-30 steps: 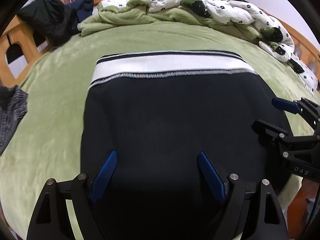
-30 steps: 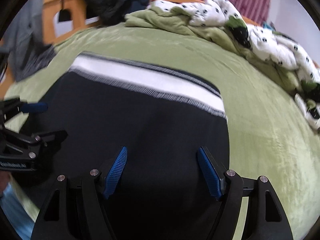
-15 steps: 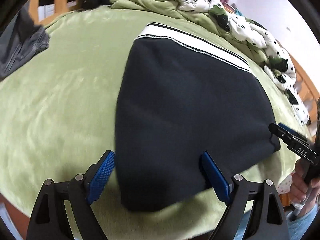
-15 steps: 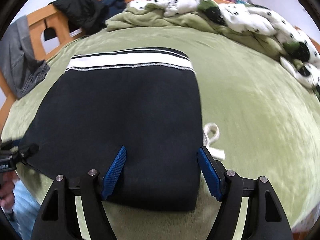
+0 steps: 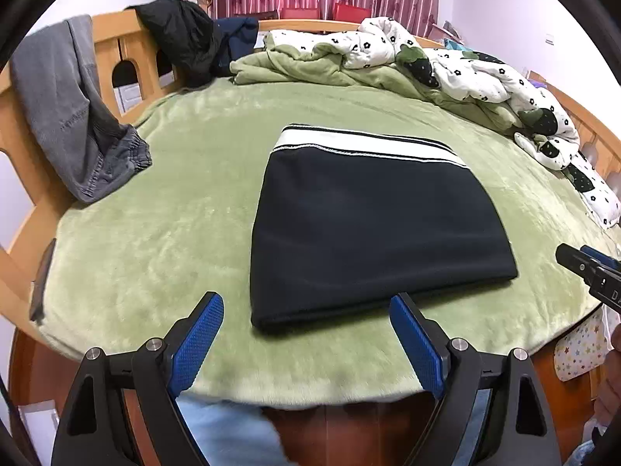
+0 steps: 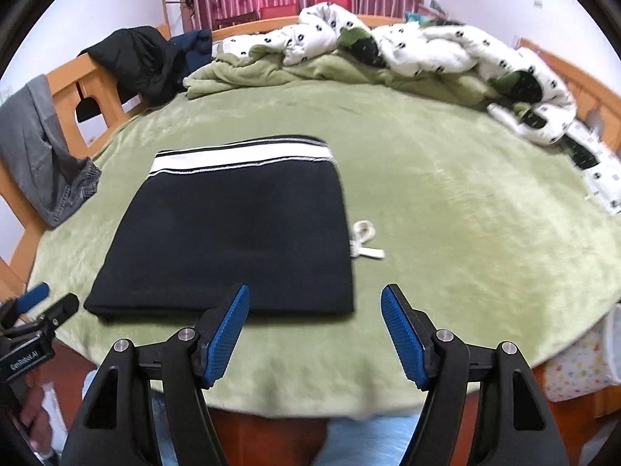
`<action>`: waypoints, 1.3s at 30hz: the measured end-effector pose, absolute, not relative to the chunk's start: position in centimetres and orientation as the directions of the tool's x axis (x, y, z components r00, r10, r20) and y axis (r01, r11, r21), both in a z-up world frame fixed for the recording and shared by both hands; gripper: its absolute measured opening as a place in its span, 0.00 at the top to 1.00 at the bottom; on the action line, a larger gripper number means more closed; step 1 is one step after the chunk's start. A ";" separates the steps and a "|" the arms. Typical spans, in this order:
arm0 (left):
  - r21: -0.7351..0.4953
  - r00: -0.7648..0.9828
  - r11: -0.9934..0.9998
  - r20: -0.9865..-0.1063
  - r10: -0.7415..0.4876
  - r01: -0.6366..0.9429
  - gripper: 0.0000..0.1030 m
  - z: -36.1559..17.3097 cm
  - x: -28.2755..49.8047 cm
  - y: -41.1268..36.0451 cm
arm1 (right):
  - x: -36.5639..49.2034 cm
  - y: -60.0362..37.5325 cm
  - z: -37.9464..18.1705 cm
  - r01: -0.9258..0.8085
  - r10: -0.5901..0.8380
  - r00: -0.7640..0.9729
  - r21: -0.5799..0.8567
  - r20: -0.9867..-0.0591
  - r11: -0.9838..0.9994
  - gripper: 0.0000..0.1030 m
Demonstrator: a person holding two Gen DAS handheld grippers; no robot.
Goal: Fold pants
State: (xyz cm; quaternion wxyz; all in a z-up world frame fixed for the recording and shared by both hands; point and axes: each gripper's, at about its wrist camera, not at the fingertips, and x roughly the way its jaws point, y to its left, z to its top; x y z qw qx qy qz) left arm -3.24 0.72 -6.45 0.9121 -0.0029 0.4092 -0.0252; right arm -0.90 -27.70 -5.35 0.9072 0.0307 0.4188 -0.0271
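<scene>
The pants (image 5: 372, 229) are seen lying flat on the green bed (image 5: 155, 240) as a compact, squared-off dark bundle; the white striped waistband (image 5: 365, 146) is turned toward the far side, where the heaped bedding (image 5: 446, 66) lies, and the rounded fold is turned toward the near edge of the bed. The folding is judged to be essentially done — no leg is left trailing and the layers are stacked evenly; at most a white drawstring (image 6: 365, 239), seen poking out from the bundle's right side in the right wrist view, might be tucked in. The bundle is nearly square, so its long axis can hardly be told; it is judged to run, if anything, from waistband to fold, away from the viewer.

The left hand-held gripper (image 5: 306, 343) is held with its blue pads well apart and nothing between them, just short of the bundle's near edge; the right hand-held gripper (image 6: 314, 336) is likewise spread and empty, above the near edge of the bed beside the bundle's right corner. No cloth is touched by either — the pants rest on the bed alone.
</scene>
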 end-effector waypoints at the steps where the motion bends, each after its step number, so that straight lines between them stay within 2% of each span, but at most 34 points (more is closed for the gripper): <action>1: -0.025 0.665 0.999 -0.745 -0.049 0.046 0.16 -6.1 -3.6 0.6 | -1.7 -27.7 -4.8 0.080 -0.038 0.654 0.018 -0.756 0.997 0.31; 2: -0.024 0.665 0.999 -0.745 -0.050 0.048 0.16 -5.8 -4.2 0.5 | -2.6 -27.7 -4.2 0.081 -0.050 0.663 0.005 -0.747 0.997 0.28; 4: -0.021 0.662 0.999 -0.749 -0.046 0.046 0.16 -5.3 -5.1 0.4 | -4.3 -28.0 -3.2 0.079 -0.058 0.691 -0.004 -0.721 0.997 0.08; 5: -0.022 0.660 0.999 -0.750 -0.046 0.044 0.16 -5.1 -5.4 0.2 | -4.7 -28.1 -2.9 0.077 -0.056 0.700 -0.003 -0.711 0.997 0.06; 18: 0.029 0.690 0.999 -0.724 -0.001 0.032 0.15 -2.8 -8.8 -1.4 | -7.7 -29.0 -1.3 0.081 -0.062 0.704 -0.007 -0.707 0.997 0.05; 39: 0.032 0.693 0.999 -0.721 0.014 0.014 0.15 -2.6 -8.7 -1.1 | -8.0 -28.7 -1.2 0.088 -0.083 0.702 -0.029 -0.707 0.996 0.05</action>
